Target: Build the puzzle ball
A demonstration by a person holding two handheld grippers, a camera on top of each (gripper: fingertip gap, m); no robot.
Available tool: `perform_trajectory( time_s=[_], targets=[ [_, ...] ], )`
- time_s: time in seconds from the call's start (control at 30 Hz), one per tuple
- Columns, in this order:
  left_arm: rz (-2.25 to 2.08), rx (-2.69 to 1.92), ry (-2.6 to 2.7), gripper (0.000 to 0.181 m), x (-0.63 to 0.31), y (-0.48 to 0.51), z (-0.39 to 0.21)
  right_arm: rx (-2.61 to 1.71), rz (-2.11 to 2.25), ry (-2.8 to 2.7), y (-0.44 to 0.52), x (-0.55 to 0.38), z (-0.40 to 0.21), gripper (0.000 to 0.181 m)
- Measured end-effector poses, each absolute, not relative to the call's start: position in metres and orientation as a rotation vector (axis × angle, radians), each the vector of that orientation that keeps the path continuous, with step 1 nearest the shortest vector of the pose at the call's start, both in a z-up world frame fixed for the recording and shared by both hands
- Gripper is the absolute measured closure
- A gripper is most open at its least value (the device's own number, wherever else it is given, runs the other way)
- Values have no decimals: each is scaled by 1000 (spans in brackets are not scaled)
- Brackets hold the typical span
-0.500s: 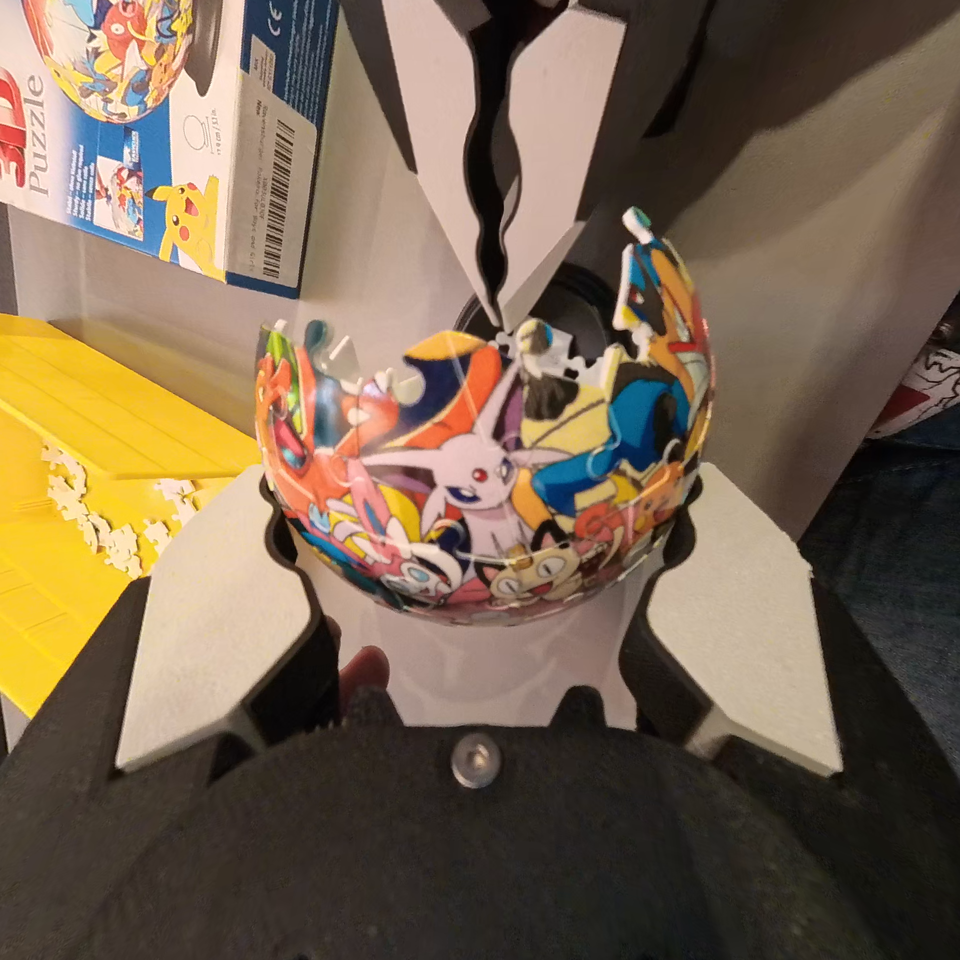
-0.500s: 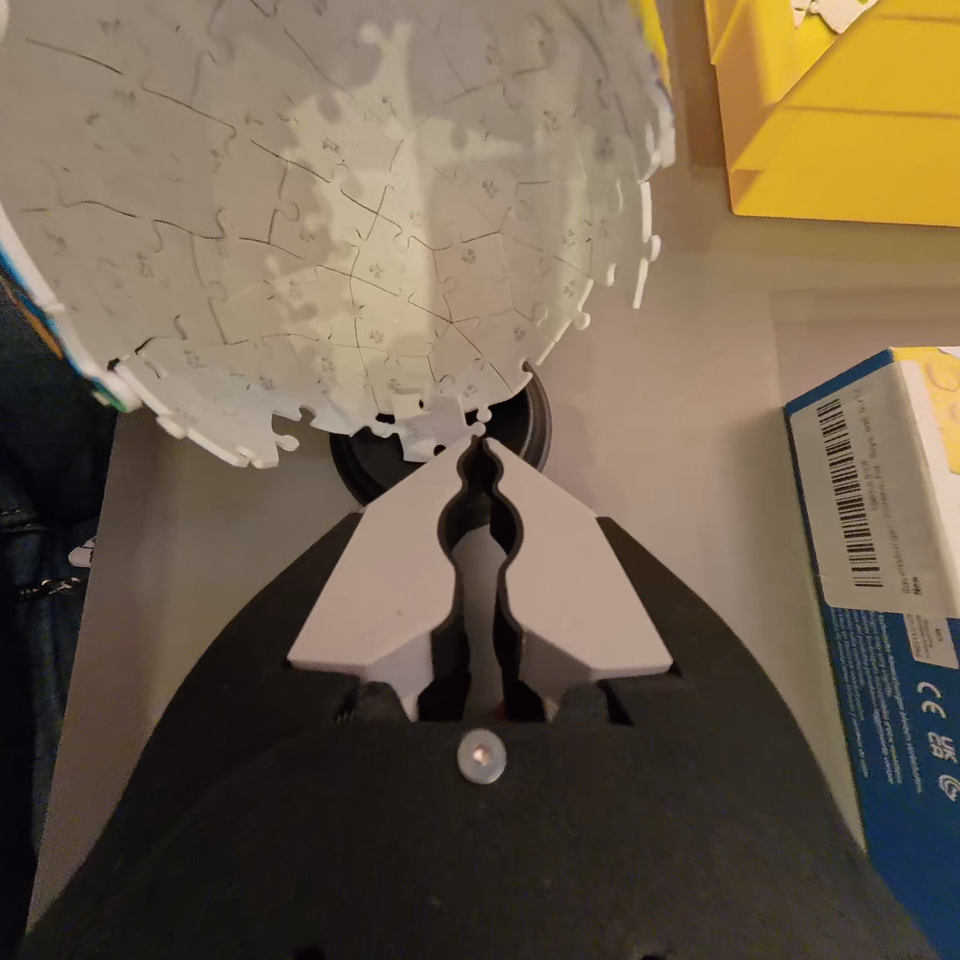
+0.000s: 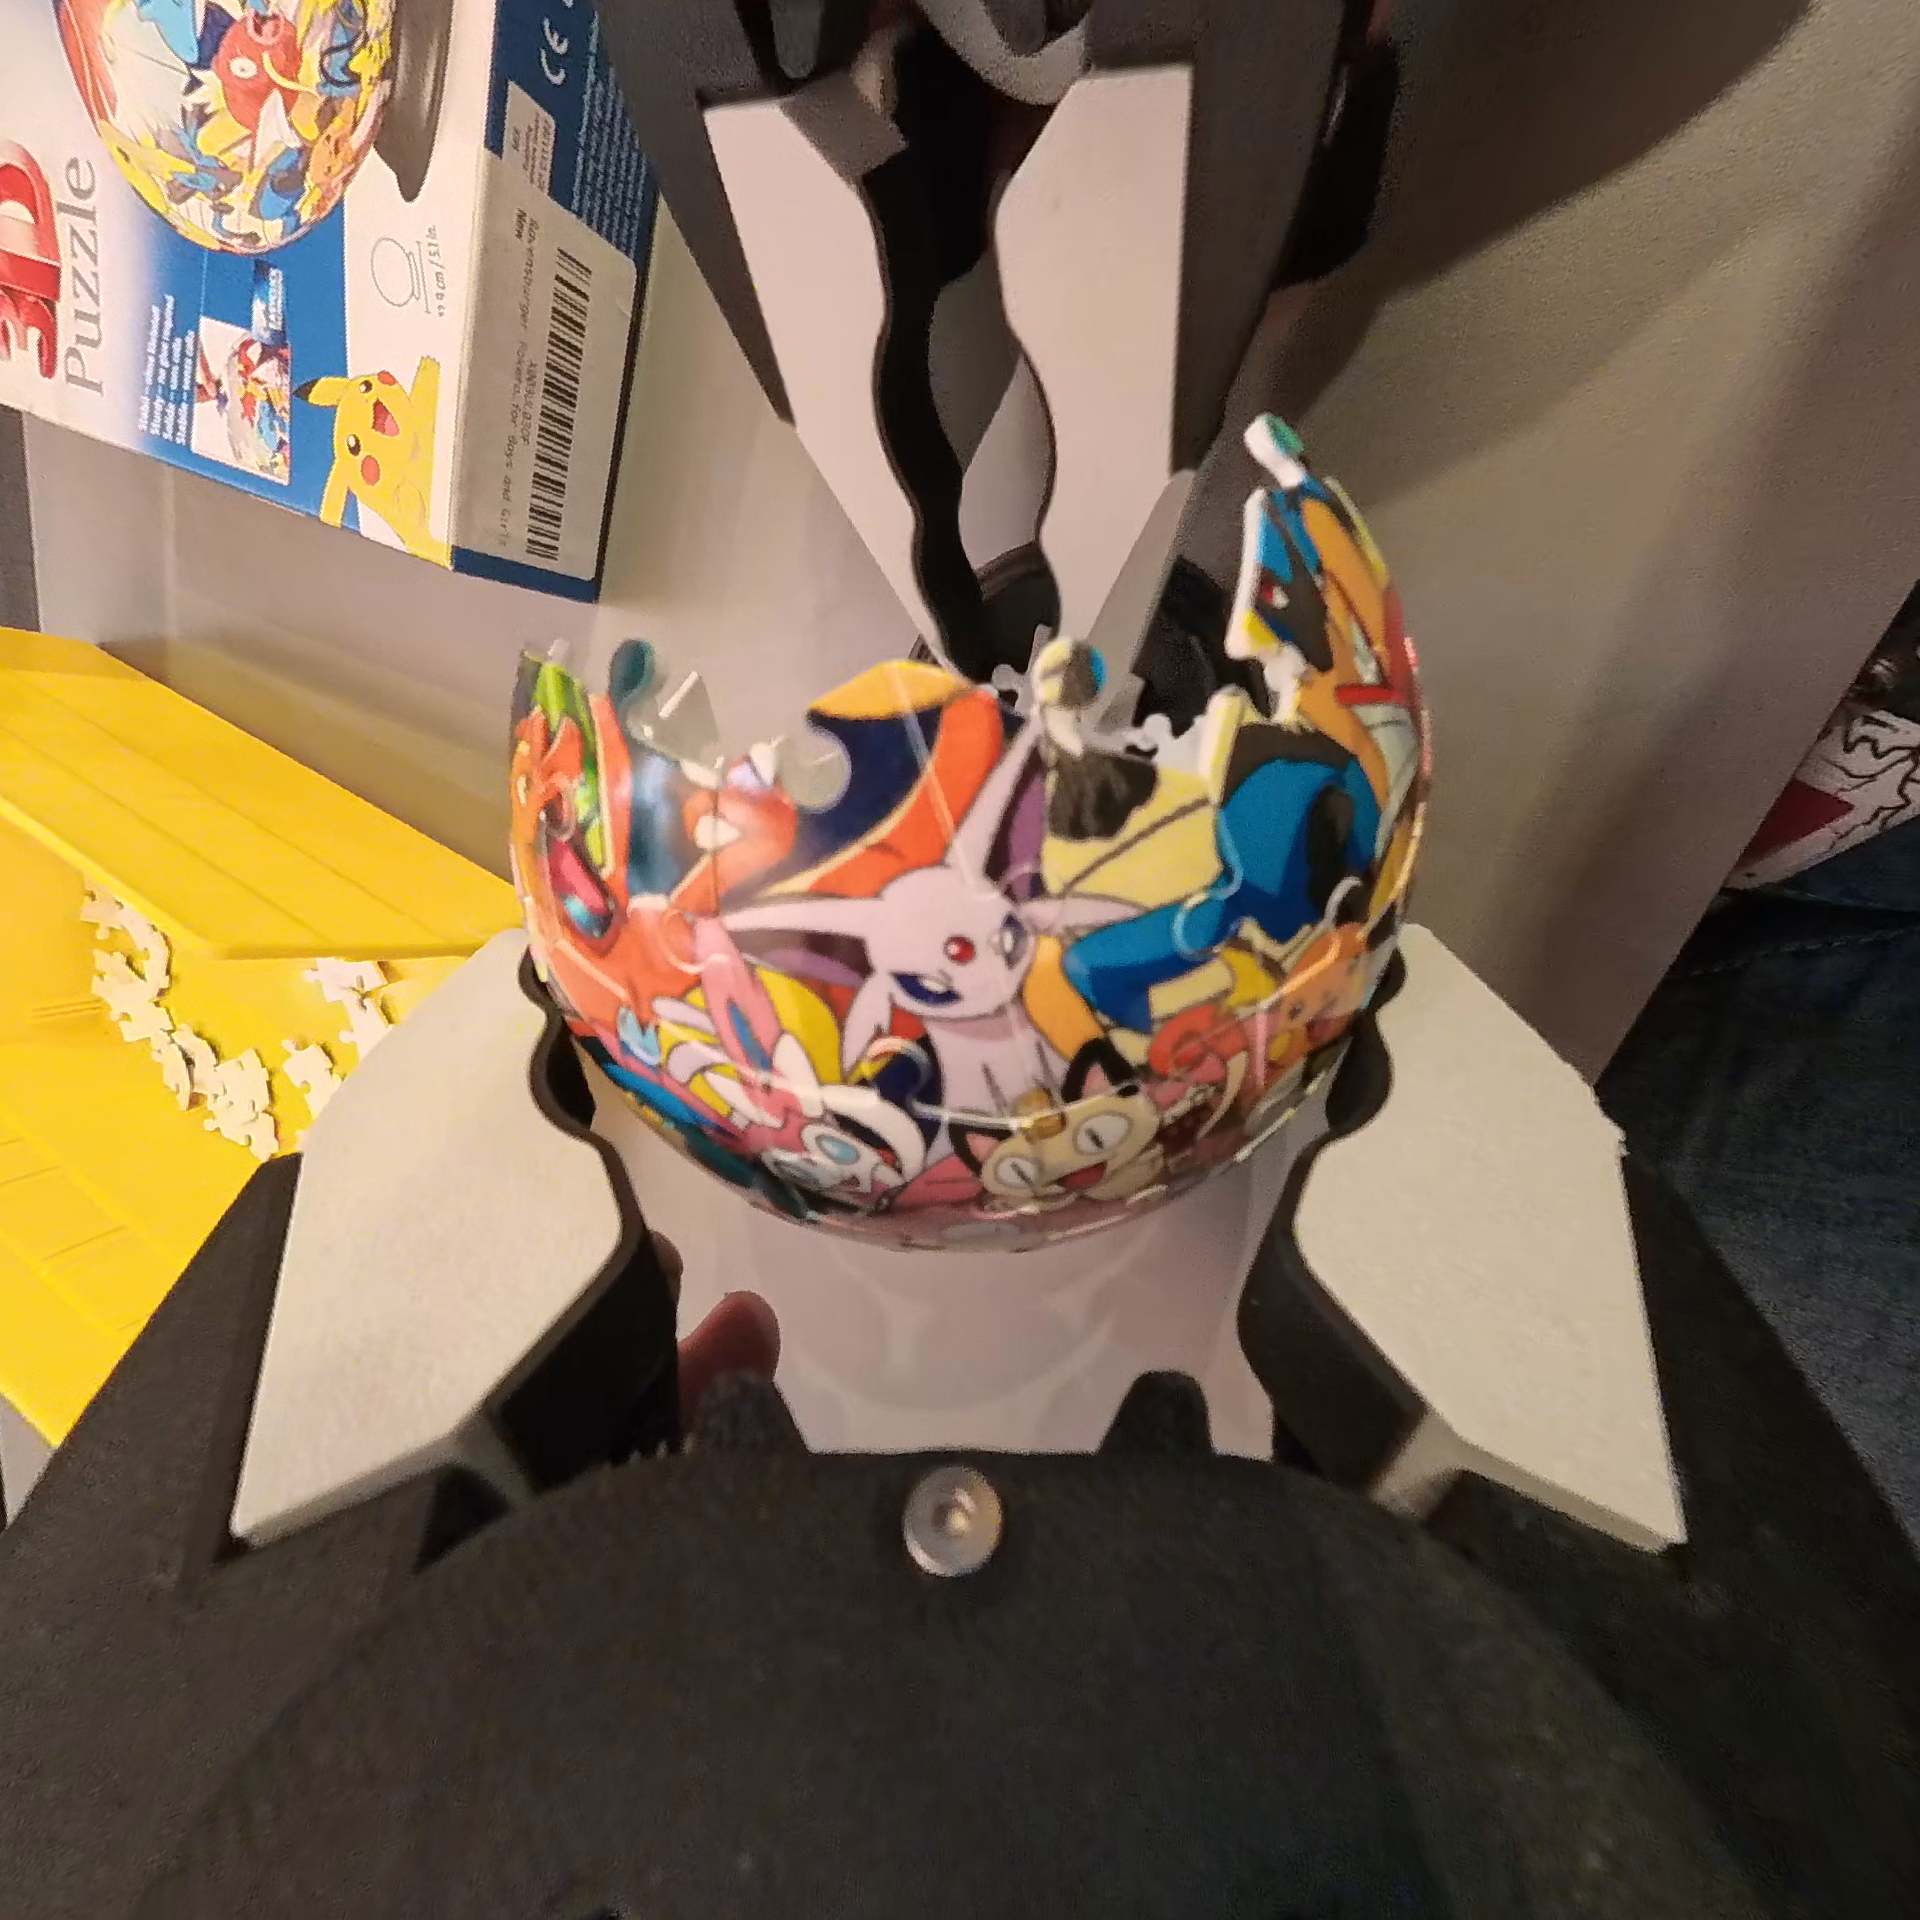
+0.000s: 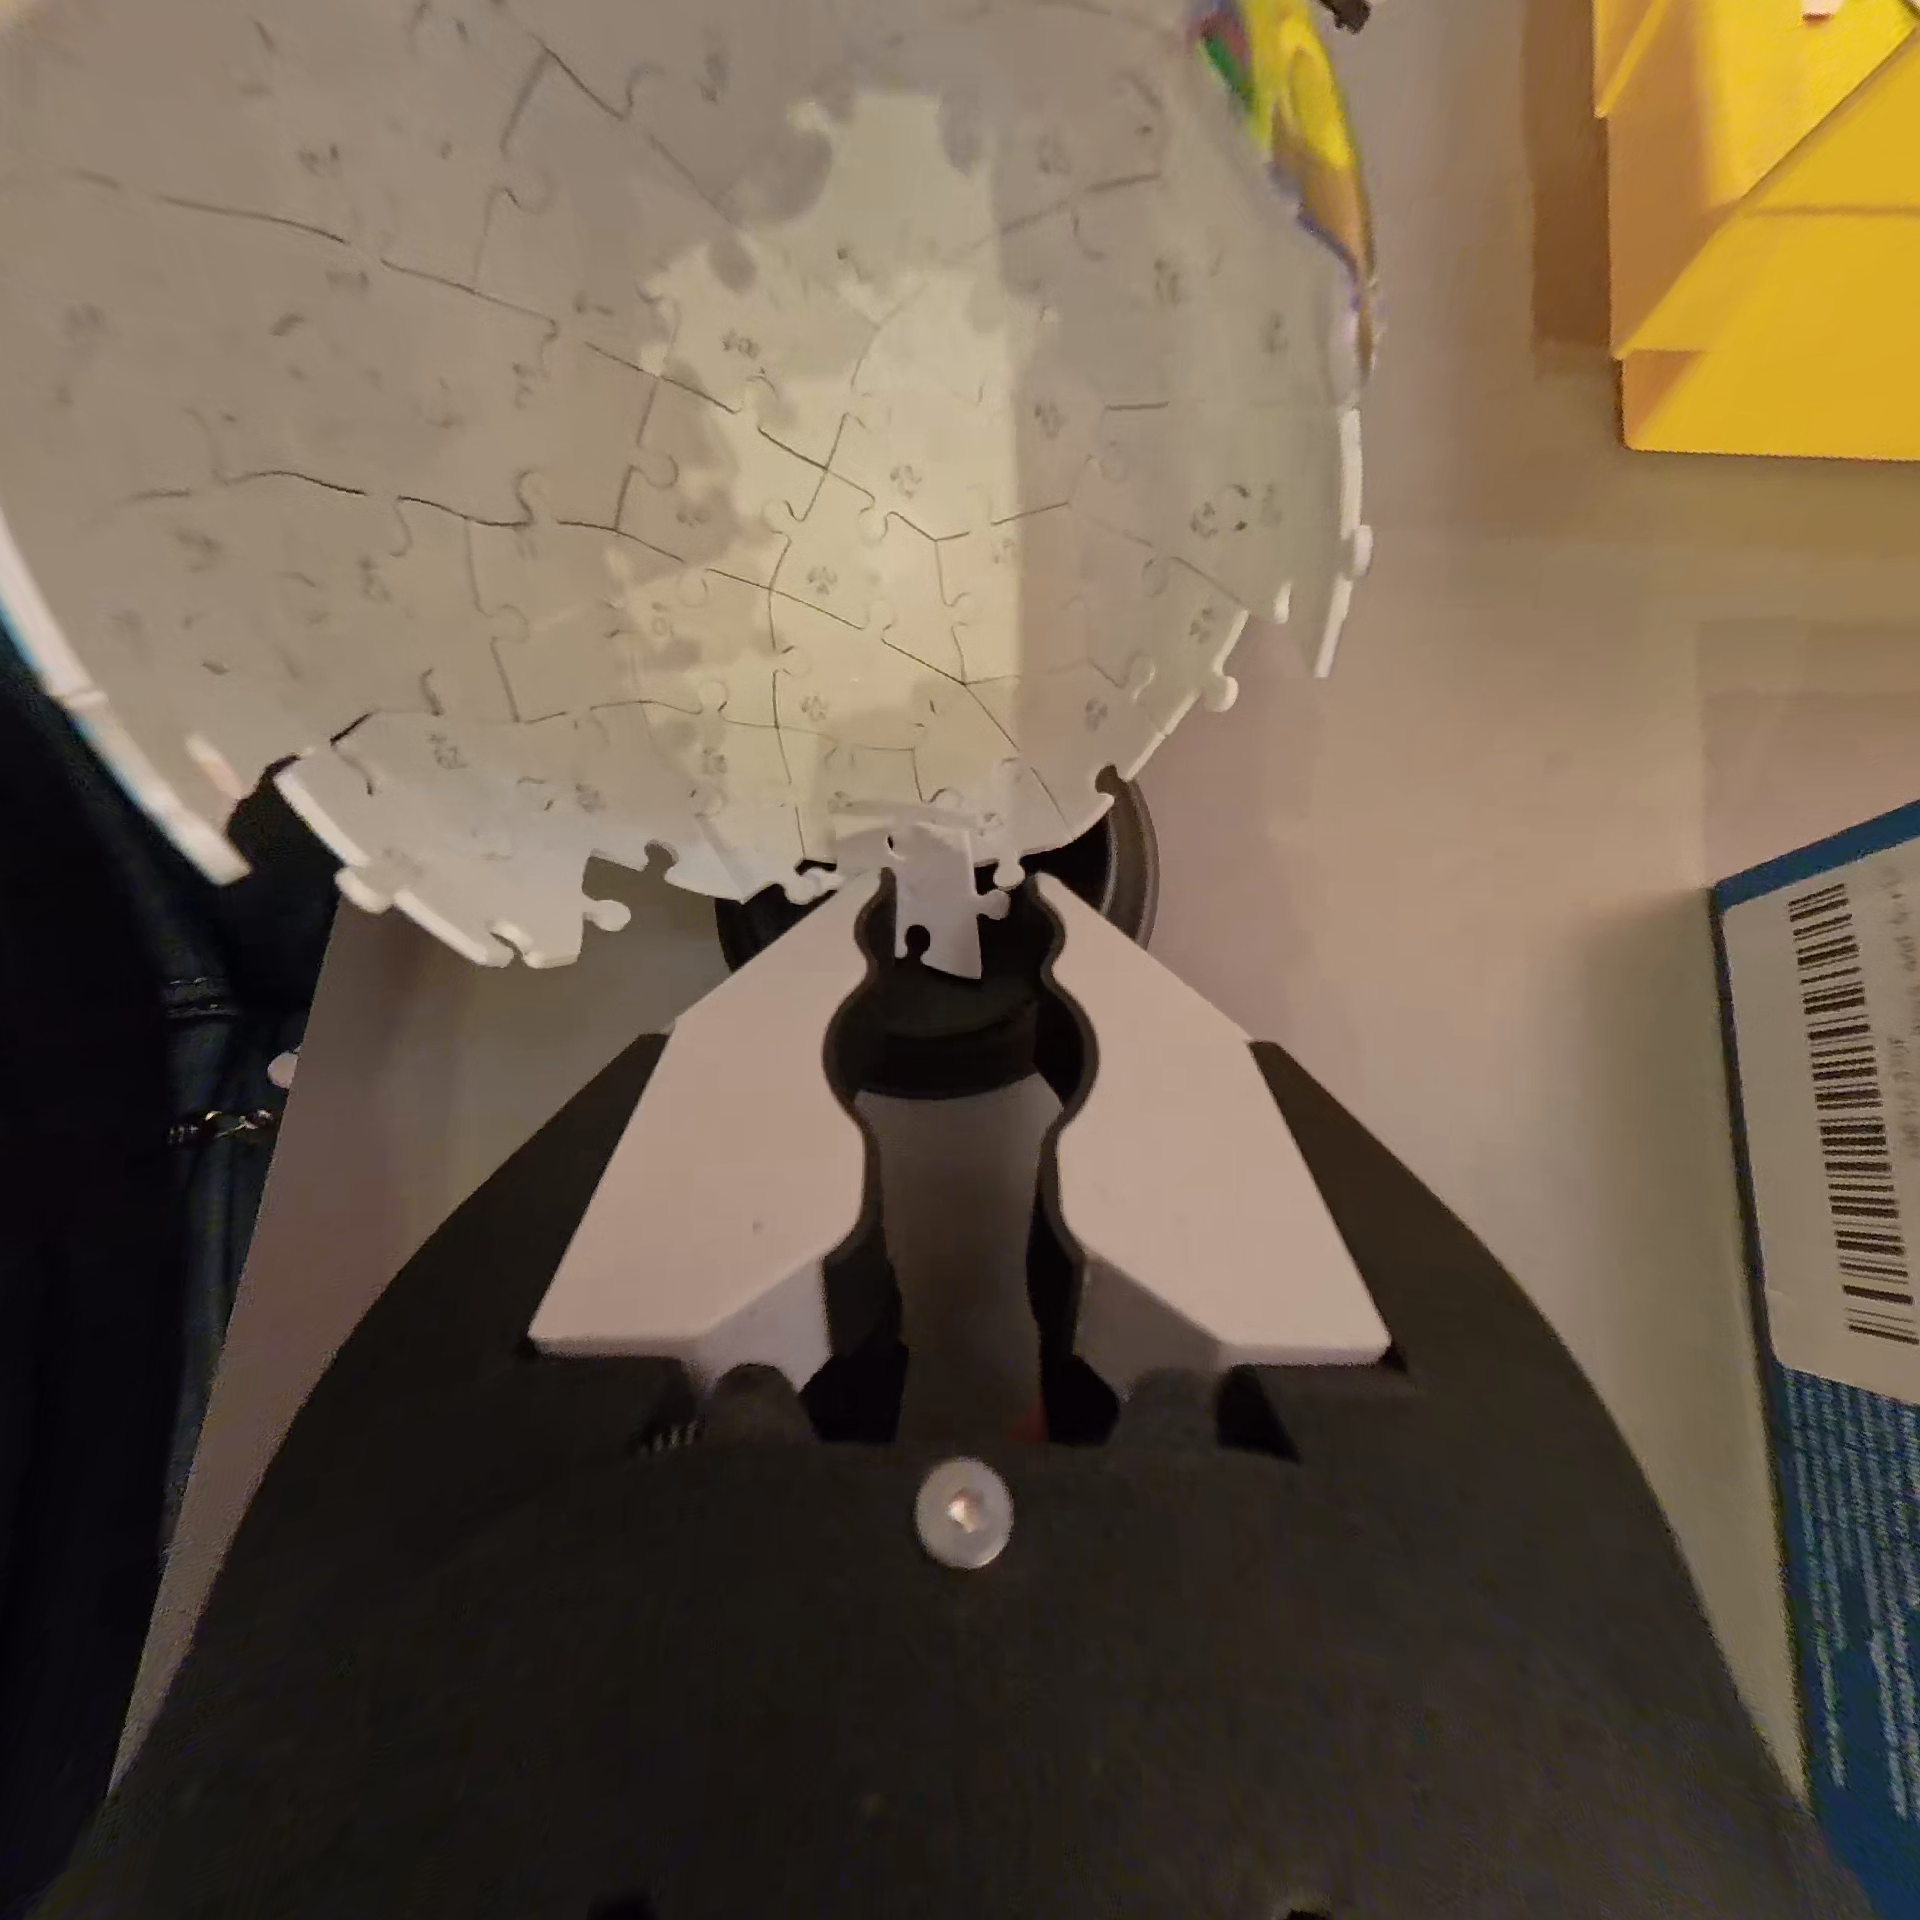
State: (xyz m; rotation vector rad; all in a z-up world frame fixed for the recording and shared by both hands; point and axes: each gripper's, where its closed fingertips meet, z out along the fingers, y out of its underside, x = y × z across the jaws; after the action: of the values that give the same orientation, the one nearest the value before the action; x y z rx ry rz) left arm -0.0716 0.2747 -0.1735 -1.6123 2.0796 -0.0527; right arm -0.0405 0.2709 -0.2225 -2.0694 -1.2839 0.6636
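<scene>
Item: puzzle ball [image 3: 966, 935], part-built, roughly the lower half of a sphere; held clear of the pale desk [image 3: 1558, 727] between the two spread fingers of the left hand-held gripper [image 3: 961, 1049], which clasps it at both flanks, open side turned toward the right hand-held gripper [image 4: 961, 914].

Change noted: half a second ago the right hand-held gripper was pinched tight at the rim of the shell; its fingers now stand parted, with a clear gap between the tips; the single white-backed piece [image 4: 940, 904] remains at the shell's lower edge, between but seemingly no longer nipped by the tips; judged released. Whether the piece is fully seated cannot be told; in the right wrist view it juts a little below the neighbouring tabs.

Bearing on task: one more piece appears placed on the rim; the upper half is not yet built, and loose pieces [image 3: 208, 1049] lie on the yellow tray [image 3: 208, 790] at the left.

Appearance: outer face glossy, crowded with bright cartoon creatures in orange, blue, pink and yellow; inner face plain white with faint marks on each piece; rim jagged with tabs and blanks, rising to a tall spur on one side.

Adjacent: black round stand [image 4: 1127, 873] on the desk under the rim; blue puzzle box [image 3: 312, 260] behind.
</scene>
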Motion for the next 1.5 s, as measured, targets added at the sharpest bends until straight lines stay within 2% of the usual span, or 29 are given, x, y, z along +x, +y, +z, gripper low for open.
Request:
perform_trajectory(
  time_s=[0.2, 0.47, 1.1, 1.33, 1.5],
  targets=[
    [-39, -1609, 2082, 43, -73, 275, -174, -2094, 735, -1240, 272, -39, -220, 176],
    [-28, -1598, 2087, 43, -73, 275, -173, -2106, 809, -1223, 270, -38, -211, 181],
    [33, -1559, 2189, 43, -76, 275, -172, -2286, 788, -1295, 284, -34, -213, 181],
    [46, -1550, 2211, 43, -75, 275, -172, -2233, 718, -1273, 289, -33, -209, 170],
    [44, -1548, 2212, 43, -74, 274, -173, -2132, 747, -1403, 266, -43, -204, 178]
  ],
)
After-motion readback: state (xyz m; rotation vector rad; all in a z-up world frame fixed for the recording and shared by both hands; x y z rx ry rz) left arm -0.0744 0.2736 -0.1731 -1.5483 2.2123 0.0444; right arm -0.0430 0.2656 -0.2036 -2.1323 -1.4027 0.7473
